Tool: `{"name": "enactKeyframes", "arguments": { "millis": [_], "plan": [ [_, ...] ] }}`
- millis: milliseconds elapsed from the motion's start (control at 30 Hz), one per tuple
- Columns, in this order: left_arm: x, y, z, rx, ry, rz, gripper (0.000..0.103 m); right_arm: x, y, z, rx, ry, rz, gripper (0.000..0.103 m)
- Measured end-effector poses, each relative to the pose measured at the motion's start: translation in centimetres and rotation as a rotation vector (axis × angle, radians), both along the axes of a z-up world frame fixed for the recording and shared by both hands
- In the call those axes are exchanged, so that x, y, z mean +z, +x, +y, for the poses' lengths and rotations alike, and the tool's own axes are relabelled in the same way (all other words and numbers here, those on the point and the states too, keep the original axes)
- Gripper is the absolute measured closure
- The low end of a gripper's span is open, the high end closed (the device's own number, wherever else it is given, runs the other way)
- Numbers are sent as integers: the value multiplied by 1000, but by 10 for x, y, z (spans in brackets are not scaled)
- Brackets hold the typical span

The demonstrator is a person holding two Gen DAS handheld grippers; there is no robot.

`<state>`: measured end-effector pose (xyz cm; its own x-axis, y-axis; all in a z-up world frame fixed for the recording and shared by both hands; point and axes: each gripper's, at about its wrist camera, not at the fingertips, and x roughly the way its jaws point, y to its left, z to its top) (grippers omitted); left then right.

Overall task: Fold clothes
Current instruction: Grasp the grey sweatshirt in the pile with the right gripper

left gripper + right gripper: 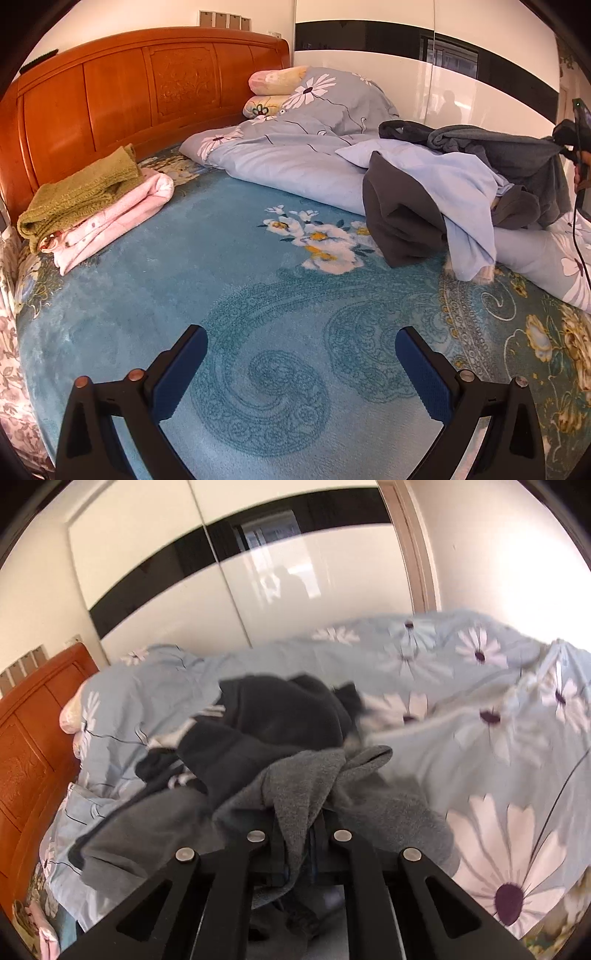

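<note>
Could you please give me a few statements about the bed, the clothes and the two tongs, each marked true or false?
1. The right tongs are shut on the grey fleece garment. True.
2. The left tongs grip the pink garment. False: they are open and empty above the teal blanket.
3. An olive green knit lies on top of the folded pink garment by the wooden headboard. True.
4. The floral duvet is spread flat over the whole bed. False: it is bunched up along the far side.
</note>
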<state>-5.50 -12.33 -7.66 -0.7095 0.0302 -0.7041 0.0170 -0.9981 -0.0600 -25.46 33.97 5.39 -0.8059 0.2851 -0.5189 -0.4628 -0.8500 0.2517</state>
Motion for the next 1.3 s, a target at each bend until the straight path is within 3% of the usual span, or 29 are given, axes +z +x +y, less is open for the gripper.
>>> {"name": "enactKeyframes", "arguments": {
  "millis": [133, 400, 633, 767, 867, 967, 1100, 1300],
  "plan": [
    [16, 11, 8, -12, 22, 20, 0, 63, 25, -36, 68, 185, 112, 96],
    [50, 38, 15, -17, 46, 57, 0, 170, 124, -106, 210, 408, 375, 96],
    [73, 62, 21, -39, 116, 92, 0, 250, 244, -113, 259, 470, 596, 96],
    [82, 74, 25, -47, 100, 102, 0, 262, 282, -119, 367, 506, 549, 95],
    [85, 86, 22, -33, 61, 109, 0, 241, 289, -129, 473, 483, 448, 95],
    [85, 95, 15, -5, 34, 105, 0, 192, 270, -143, 663, 383, 298, 95],
    [81, 105, -2, 47, 40, 88, 0, 84, 229, -201, 891, 325, -23, 95],
    [65, 114, -18, 97, 51, 34, 0, -81, 209, -276, 1092, 180, -341, 95]
  ]
}}
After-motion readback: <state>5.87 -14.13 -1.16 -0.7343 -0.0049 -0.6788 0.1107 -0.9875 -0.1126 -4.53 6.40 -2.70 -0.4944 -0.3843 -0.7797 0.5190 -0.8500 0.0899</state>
